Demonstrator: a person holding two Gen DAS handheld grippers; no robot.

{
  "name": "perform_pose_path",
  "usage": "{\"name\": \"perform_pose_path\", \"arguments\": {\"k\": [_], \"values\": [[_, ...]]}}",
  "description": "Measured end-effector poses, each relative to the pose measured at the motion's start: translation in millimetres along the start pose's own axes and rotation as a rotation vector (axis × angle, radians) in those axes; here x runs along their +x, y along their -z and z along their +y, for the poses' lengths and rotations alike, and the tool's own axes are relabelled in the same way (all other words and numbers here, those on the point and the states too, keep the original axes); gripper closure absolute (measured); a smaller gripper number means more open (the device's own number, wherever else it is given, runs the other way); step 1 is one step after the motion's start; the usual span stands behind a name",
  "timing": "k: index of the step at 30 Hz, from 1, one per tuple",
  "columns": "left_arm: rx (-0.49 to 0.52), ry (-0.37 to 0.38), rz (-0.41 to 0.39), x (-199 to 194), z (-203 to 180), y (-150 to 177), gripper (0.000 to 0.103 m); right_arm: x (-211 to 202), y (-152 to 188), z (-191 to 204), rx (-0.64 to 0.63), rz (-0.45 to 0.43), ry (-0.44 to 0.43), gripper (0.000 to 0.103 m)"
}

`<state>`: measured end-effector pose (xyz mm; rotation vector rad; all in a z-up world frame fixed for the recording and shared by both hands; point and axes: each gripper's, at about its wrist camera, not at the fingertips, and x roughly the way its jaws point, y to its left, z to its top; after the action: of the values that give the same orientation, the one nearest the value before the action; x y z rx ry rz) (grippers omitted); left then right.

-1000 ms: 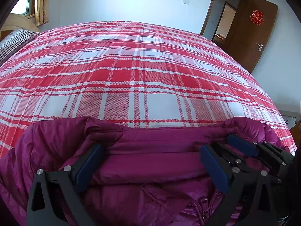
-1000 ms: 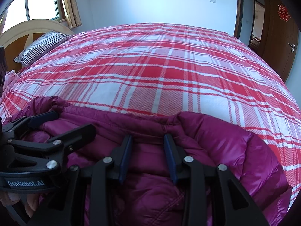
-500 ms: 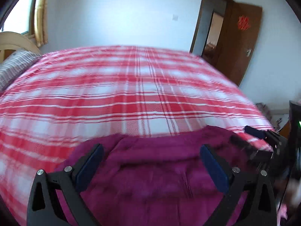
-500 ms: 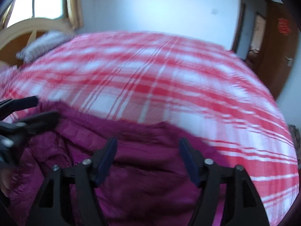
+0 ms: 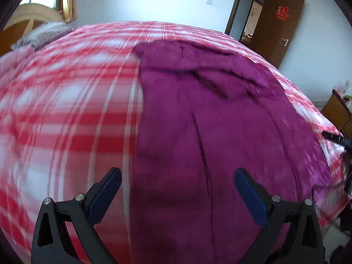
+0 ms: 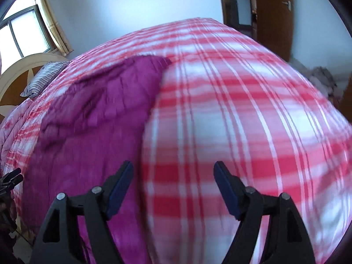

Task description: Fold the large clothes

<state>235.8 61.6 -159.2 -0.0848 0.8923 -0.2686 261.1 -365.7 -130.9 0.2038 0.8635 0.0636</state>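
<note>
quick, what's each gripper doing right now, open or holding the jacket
Left gripper: open, holding nothing, above the purple jacket.
Right gripper: open, holding nothing, over the plaid bedspread.

A bed [image 5: 66,114] covered by a red-and-white plaid sheet [image 6: 231,114] carries the load. A magenta down jacket [image 5: 209,132] lies spread out on it, and a striped pillow [image 6: 41,80] rests by the headboard.
</note>
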Motion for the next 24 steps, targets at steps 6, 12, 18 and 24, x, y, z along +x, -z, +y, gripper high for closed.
{"name": "perform_pose_path", "arguments": {"k": [6, 12, 18, 24], "values": [[0.040, -0.030, -0.007, -2.1, -7.3, 34.2, 0.001, -27.4, 80.6, -7.4, 0.027, 0.036, 0.012, 0.028], [0.126, -0.062, -0.006, -4.3, -34.1, 49.7, 0.045, -30.8, 110.1, 15.5, 0.013, 0.042, -0.059, 0.065], [0.160, 0.057, -0.048, -54.9, -32.8, 45.2, 0.097, -37.5, 117.0, 19.6, 0.056, 0.038, -0.126, 0.096], [0.110, 0.330, -0.181, -162.2, -26.5, 26.0, 0.097, -134.2, 129.7, 10.2, 0.096, -0.058, -0.272, 0.097]]}}
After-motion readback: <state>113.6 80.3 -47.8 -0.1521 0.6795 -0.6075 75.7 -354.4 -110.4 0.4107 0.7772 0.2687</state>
